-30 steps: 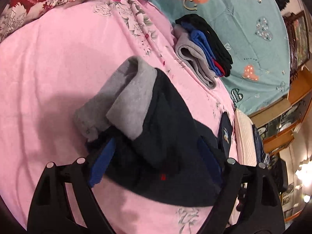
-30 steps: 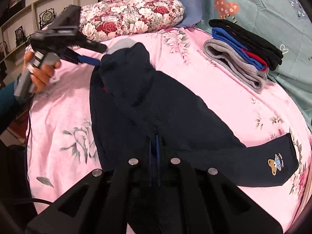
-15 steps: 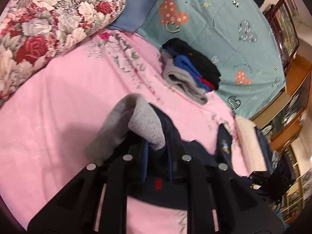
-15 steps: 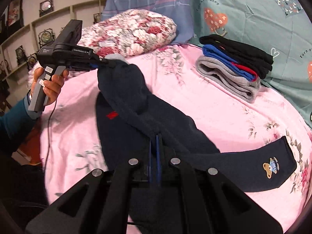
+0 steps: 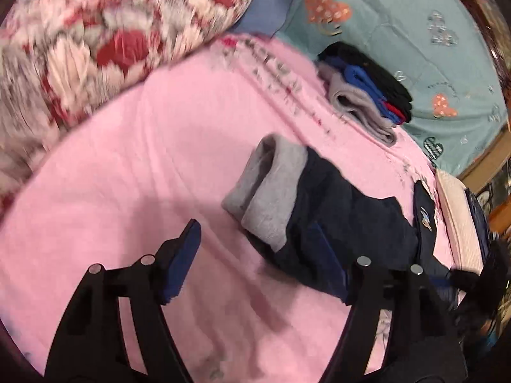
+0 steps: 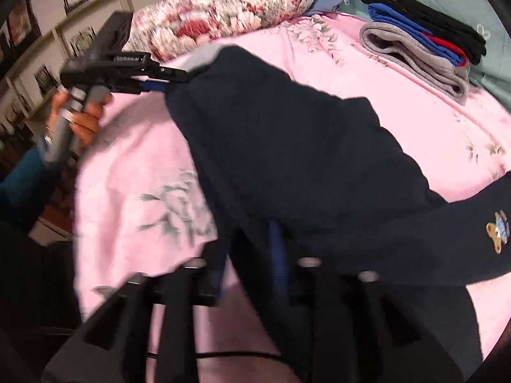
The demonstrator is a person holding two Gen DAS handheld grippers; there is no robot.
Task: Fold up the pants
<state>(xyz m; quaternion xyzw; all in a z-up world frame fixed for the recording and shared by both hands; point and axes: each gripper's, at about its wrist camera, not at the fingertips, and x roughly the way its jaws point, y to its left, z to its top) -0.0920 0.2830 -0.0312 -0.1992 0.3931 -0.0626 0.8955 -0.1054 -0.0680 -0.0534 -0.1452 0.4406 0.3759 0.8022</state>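
Dark navy pants (image 6: 306, 159) with grey cuffs (image 5: 271, 188) and a small bear patch (image 6: 498, 229) lie folded on the pink floral bed. In the left wrist view my left gripper (image 5: 258, 261) is open and empty, its fingers spread, just short of the grey cuffs. It also shows in the right wrist view (image 6: 159, 78), held in a hand beside the pants' far end. My right gripper (image 6: 249, 261) is partly open; dark cloth lies between its blue pads (image 6: 278, 255), and the frame is blurred.
A stack of folded grey, blue, red and black clothes (image 5: 367, 92) sits at the far right on a teal sheet (image 5: 415, 32). A red floral pillow (image 5: 95, 38) lies at the back left. Wooden furniture (image 5: 488, 159) stands past the bed's right edge.
My left gripper has opened and let go of the cuff end, which now lies on the bed. My right gripper's jaws have parted from shut.
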